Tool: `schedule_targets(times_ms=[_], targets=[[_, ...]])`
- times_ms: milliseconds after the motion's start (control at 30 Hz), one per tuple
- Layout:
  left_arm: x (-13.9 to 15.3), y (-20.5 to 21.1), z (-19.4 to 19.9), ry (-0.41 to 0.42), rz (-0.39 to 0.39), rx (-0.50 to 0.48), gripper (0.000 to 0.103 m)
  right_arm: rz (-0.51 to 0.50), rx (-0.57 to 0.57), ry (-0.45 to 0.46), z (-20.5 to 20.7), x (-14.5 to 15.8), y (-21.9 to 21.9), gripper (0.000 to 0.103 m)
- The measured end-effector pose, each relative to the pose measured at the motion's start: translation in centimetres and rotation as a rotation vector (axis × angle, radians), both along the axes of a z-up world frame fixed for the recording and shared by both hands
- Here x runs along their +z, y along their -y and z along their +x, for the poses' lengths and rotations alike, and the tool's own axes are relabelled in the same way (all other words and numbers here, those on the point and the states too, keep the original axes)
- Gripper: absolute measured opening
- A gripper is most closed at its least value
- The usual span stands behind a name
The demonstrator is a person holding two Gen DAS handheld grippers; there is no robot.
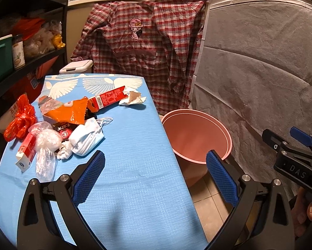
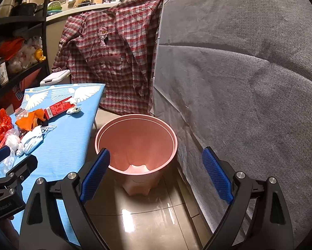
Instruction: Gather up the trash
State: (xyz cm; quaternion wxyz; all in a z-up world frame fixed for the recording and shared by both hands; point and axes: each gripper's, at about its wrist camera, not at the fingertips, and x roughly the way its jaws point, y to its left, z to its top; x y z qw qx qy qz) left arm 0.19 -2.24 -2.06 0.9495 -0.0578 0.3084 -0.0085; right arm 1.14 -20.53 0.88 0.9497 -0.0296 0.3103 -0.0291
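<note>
The left claw (image 1: 155, 176) is spread wide and holds nothing, hanging over the near right part of the desk (image 1: 135, 187), which is covered in a blue cloth with white wing prints at its far end. Its right finger sits past the desk's right edge, in front of the pink bin (image 1: 197, 137).

The right claw (image 2: 156, 176) is likewise spread and empty, held above the tiled floor (image 2: 145, 218) with the bin (image 2: 135, 143) framed between its fingers. The bin stands on the floor just to the right of the desk, and nothing shows inside it.

The trash lies in a loose heap on the left half of the desk, well apart from both claws. Nearest is a white face mask (image 1: 87, 140) with a crumpled tissue (image 1: 64, 152) against it, then clear plastic wrap (image 1: 44, 145) and a small red-and-white box (image 1: 25, 153) at the near left. Farther off lie an orange foil wrapper (image 1: 70, 112), a red plastic bag (image 1: 20, 118) at the left edge, a long red carton (image 1: 109, 100), and a wad of paper (image 1: 133, 99) at its far end.

Behind the desk a red plaid shirt (image 1: 143, 48) hangs. A grey cover (image 2: 249, 83) fills the right side.
</note>
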Motion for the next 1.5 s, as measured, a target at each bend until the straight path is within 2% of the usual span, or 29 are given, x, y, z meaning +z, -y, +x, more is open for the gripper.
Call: schedule_targets(times_ms=[733,900,1133,1333,1433,1500], targets=[[0.0,0.1,0.0,0.000,-0.001,-0.001,0.094,0.003,0.003,0.001,0.0,0.0,0.1,0.088],[0.6,0.1,0.1,-0.001,-0.003,-0.003,0.088,0.035,0.016,0.013,0.0,0.1,0.6,0.075],[2.3,-2.4,0.4,-0.049,-0.012,0.001,0.065,0.076,0.091,0.049,-0.3,1.5,-1.1,0.058],[5.8,-6.3,1.0,-0.022,0.013,0.004,0.050,0.117,0.165,0.076,0.5,4.1,-3.3,0.047],[7.6,-9.0,2.0,-0.012,0.022,0.003,0.043,0.141,0.212,0.085,1.5,5.7,-4.7,0.036],[8.6,-11.3,2.9,-0.009,0.031,0.001,0.032,0.160,0.270,0.090,2.6,6.8,-6.1,0.019]])
